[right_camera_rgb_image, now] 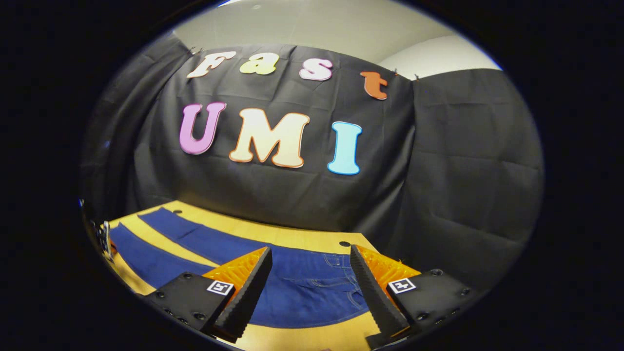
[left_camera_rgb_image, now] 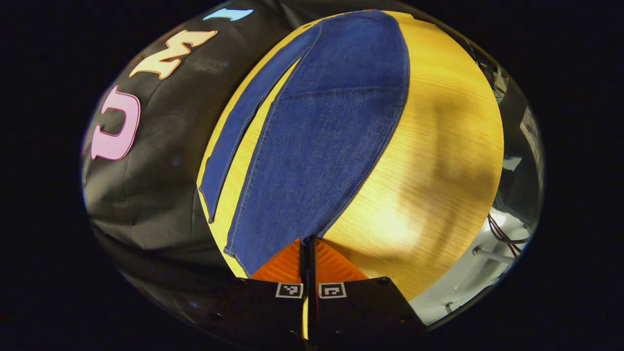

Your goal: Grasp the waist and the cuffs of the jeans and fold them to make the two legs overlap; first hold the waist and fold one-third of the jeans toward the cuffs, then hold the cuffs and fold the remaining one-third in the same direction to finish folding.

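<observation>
Right now my left tool (left_camera_rgb_image: 308, 243) is pressed together at the cuff edge of the jeans (left_camera_rgb_image: 321, 141), which lie flat on the tabletop (left_camera_rgb_image: 438, 161). My right tool (right_camera_rgb_image: 307, 287) hovers spread above the waist (right_camera_rgb_image: 336, 273).

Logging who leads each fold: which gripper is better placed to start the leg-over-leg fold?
Probably left. The left gripper looks shut at the cuff edge of the near leg of the jeans; the right gripper hangs open above the waist.
</observation>
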`<state>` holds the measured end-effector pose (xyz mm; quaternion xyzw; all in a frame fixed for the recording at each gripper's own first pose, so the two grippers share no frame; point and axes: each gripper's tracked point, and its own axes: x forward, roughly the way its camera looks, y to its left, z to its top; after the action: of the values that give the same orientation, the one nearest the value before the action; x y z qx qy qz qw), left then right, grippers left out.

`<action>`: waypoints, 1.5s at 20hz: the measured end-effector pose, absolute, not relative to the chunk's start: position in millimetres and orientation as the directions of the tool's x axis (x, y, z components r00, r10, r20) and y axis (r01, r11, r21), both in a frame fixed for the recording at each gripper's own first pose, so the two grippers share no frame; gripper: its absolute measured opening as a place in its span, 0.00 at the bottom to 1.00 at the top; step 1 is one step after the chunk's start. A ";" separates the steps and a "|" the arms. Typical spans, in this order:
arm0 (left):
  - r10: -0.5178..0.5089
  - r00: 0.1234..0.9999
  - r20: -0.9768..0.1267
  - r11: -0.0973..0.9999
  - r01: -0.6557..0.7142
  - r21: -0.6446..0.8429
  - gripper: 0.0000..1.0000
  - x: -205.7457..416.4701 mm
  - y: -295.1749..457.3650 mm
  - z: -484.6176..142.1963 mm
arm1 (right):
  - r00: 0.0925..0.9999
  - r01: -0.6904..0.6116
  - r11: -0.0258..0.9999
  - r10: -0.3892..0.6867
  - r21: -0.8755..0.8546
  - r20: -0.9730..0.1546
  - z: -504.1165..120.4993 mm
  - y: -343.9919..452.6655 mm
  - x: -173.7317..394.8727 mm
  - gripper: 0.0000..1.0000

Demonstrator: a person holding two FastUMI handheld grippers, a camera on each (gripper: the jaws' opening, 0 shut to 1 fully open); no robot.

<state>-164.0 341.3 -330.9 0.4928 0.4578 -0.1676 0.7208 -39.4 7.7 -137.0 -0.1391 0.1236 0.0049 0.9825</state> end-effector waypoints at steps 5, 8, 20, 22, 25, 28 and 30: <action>0.223 0.514 -0.828 0.451 0.699 0.555 0.00 -165.7 342.7 -330.7 | 0.927 -0.223 0.831 0.018 -0.510 -0.376 -184.8 -36.6 -48.8 0.99; 0.240 0.513 -0.825 0.434 0.703 0.563 0.00 -165.3 342.4 -331.7 | 0.881 -0.341 0.747 0.042 -0.571 -0.471 -224.6 -54.0 -57.8 0.99; 0.283 0.486 -0.826 0.448 0.695 0.563 0.00 -165.1 343.6 -331.9 | 0.692 -0.693 0.281 -0.003 -0.664 -0.722 -357.7 -116.6 -71.5 0.99; 0.287 0.483 -0.827 0.453 0.693 0.562 0.00 -164.9 343.1 -332.3 | 0.668 -0.728 0.213 0.006 -0.652 -0.744 -367.1 -110.1 -70.6 0.99; 0.296 0.483 -0.824 0.455 0.688 0.566 0.00 -165.1 343.4 -332.0 | 0.649 -0.754 0.136 -0.001 -0.643 -0.761 -381.7 -108.7 -54.2 0.92; 0.307 0.485 -0.819 0.444 0.688 0.574 0.00 -164.2 344.1 -333.0 | 0.661 -0.746 0.114 -0.002 -0.657 -0.751 -387.3 -111.5 -35.8 0.87; 0.313 0.487 -0.815 0.446 0.683 0.579 0.00 -163.2 343.5 -334.0 | 0.657 -0.747 0.128 -0.010 -0.653 -0.754 -393.3 -113.8 -27.8 0.85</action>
<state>-163.2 343.5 -334.0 0.5094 0.4889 -0.1327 0.6956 -27.8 -113.8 -393.3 -0.6025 0.3138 0.2700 0.6824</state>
